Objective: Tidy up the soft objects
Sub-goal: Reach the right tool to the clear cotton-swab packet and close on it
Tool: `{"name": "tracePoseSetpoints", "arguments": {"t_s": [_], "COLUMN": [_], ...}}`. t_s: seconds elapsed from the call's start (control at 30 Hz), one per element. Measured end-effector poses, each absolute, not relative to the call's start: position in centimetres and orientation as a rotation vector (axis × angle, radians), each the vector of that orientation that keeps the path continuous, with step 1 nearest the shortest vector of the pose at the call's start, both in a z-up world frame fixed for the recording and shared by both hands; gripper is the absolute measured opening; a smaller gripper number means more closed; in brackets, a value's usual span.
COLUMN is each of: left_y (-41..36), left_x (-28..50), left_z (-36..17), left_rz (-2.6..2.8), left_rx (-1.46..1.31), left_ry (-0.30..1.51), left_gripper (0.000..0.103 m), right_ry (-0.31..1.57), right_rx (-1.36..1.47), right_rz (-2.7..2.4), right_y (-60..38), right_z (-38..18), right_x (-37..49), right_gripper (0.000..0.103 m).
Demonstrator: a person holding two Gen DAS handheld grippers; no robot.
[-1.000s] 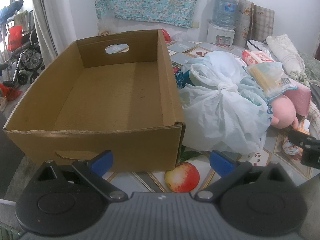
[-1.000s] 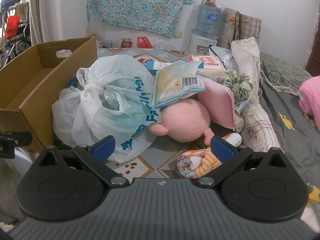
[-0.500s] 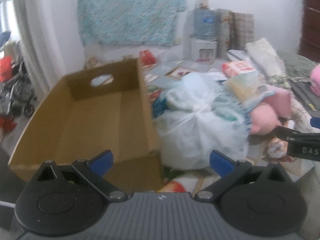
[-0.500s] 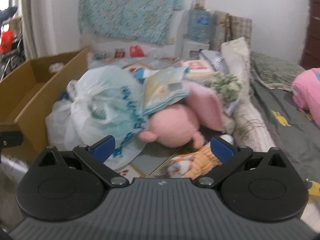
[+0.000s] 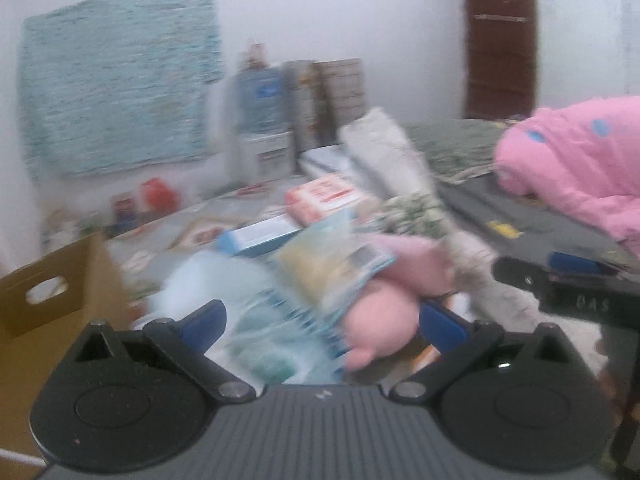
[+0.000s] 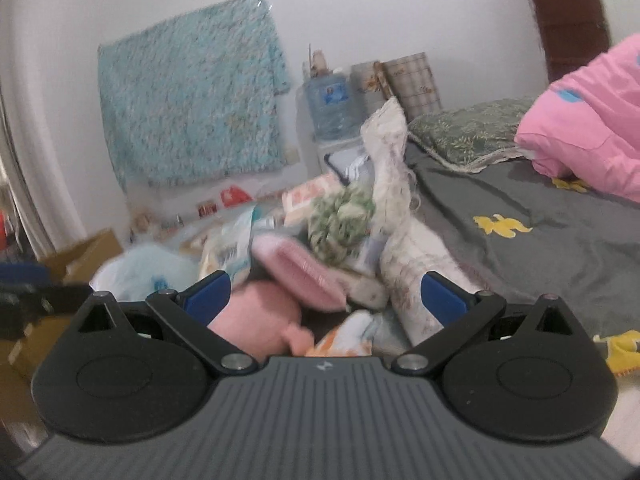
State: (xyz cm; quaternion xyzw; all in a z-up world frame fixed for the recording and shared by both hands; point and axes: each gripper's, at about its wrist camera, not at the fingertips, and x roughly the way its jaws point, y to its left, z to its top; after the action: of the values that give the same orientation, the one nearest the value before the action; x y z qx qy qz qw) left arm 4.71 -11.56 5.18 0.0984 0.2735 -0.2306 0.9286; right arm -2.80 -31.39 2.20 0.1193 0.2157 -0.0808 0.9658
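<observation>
While the pink plush toy (image 6: 256, 316) sits low in the heap at about six o'clock in your right view, half under a pink cloth (image 6: 298, 270) and a flat packet (image 6: 228, 248), you risk dragging its neighbours along if you pull it out from below. Both of your grippers are spread wide and hold nothing: the right gripper (image 6: 324, 296) frames the toy and cloth, and the left gripper (image 5: 320, 320) frames the same toy (image 5: 378, 320) with a tied plastic bag (image 5: 256, 320) at its seven o'clock.

A green scrunchie (image 6: 342, 220) perches on top at twelve o'clock, and it looks likely to roll off once anything under it shifts. The striped orange cloth (image 6: 348, 336) lies just beside the toy at five o'clock, so a low approach could pinch both at once.

Your two tools point at one pile. In the left view the right tool's fingers (image 5: 560, 284) show at three o'clock, near the heap, so the grippers may collide if both close in together.

The cardboard box (image 5: 52, 292) stands at nine o'clock beyond the bag; a carry across could snag the bag's loose plastic. Both views are blurred, so exact contact points are hard to judge.
</observation>
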Motion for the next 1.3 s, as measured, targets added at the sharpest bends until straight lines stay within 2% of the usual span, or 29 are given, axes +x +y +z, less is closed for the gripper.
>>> {"name": "tracePoseSetpoints", "arguments": {"t_s": [0.13, 0.3, 0.37, 0.5, 0.6, 0.63, 0.67, 0.73, 1.0, 1.07, 1.17, 1.3], "left_y": [-13.3, -15.4, -15.8, -16.2, -16.2, -16.0, -15.9, -15.5, -14.9, -14.8, -14.7, -14.4], "left_x": [6.4, 8.9, 10.0, 11.3, 12.0, 12.4, 12.7, 13.4, 14.0, 14.1, 14.2, 14.0], "left_z": [4.2, 2.6, 1.9, 0.7, -0.3, -0.7, -1.0, -1.7, -2.3, -2.4, -2.5, -2.3], "left_rz": [-0.51, -0.473, -0.479, -0.498, -0.493, -0.494, -0.494, -0.498, -0.518, -0.521, -0.526, -0.526], "left_rx": [0.206, 0.253, 0.258, 0.273, 0.277, 0.269, 0.256, 0.225, 0.181, 0.173, 0.16, 0.153], "left_ry": [0.529, 0.53, 0.557, 0.592, 0.621, 0.641, 0.664, 0.705, 0.712, 0.714, 0.717, 0.711], "left_gripper": [0.101, 0.083, 0.07, 0.06, 0.05, 0.043, 0.037, 0.033, 0.033, 0.033, 0.033, 0.033], "right_ry": [0.379, 0.359, 0.369, 0.415, 0.466, 0.492, 0.515, 0.563, 0.79, 0.831, 0.9, 0.909], "right_rx": [0.346, 0.434, 0.457, 0.466, 0.449, 0.441, 0.427, 0.38, 0.249, 0.21, 0.176, 0.189], "right_rz": [-0.091, 0.012, 0.064, 0.149, 0.214, 0.233, 0.241, 0.235, 0.236, 0.267, 0.3, 0.301], "right_y": [-33.6, -34.5, -34.3, -33.0, -31.8, -31.3, -30.8, -29.9, -28.4, -27.5, -26.6, -26.5], "right_z": [3.2, 4.0, 4.0, 4.1, 4.2, 4.0, 3.9, 3.6, 1.6, 1.4, 0.6, 0.2], "right_x": [-1.1, 1.9, 3.5, 6.2, 8.2, 9.0, 9.7, 10.9, 17.0, 18.0, 19.9, 20.8], "right_gripper": [0.102, 0.1, 0.095, 0.073, 0.061, 0.054, 0.051, 0.051, 0.051, 0.055, 0.056, 0.037]}}
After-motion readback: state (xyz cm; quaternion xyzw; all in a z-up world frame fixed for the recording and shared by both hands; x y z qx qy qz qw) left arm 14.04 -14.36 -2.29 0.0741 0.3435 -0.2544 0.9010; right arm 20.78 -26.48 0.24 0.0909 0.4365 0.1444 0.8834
